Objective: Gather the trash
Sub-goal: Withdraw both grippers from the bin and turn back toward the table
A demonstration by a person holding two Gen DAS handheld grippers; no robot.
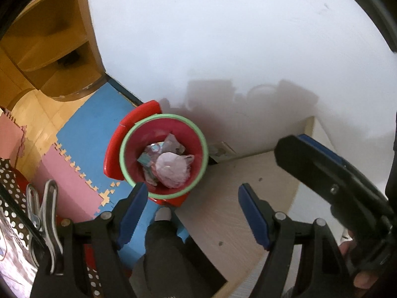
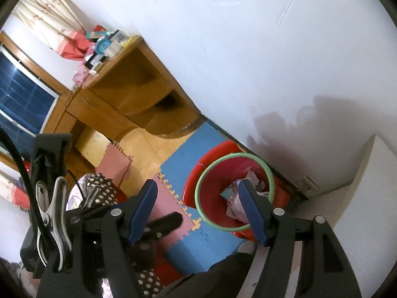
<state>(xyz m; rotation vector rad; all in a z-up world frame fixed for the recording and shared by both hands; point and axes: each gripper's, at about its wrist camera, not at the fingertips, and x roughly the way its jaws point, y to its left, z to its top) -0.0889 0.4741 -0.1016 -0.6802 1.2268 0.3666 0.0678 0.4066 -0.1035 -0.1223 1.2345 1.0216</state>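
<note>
Left gripper points steeply down, blue-padded jaws spread wide with nothing between them; below the gap sit a white-socked foot and a dark trouser leg. Right gripper likewise stands apart and empty, its right pad overlapping the bin in that view without touching it (the bin lies well below). In the left wrist view the right gripper also shows at the right edge, held in a hand over a pale wood-grain tabletop. The trash sits in a red waste bin with a pale green rim, on the floor against the white wall, just beside the tabletop's corner. Inside: a crumpled pinkish plastic bag on top, with bits of paper and teal packaging around it. A red hinged lid stands open at the bin's far-left side. The floor is blue foam mat joined to pink foam mat by jigsaw edges, with bare wood flooring beyond. A wooden corner shelf unit stands against the wall; the right wrist view shows its top cluttered with small boxes and a teal round object. A metal spring clip rides the left gripper's side, next to polka-dot fabric.
</note>
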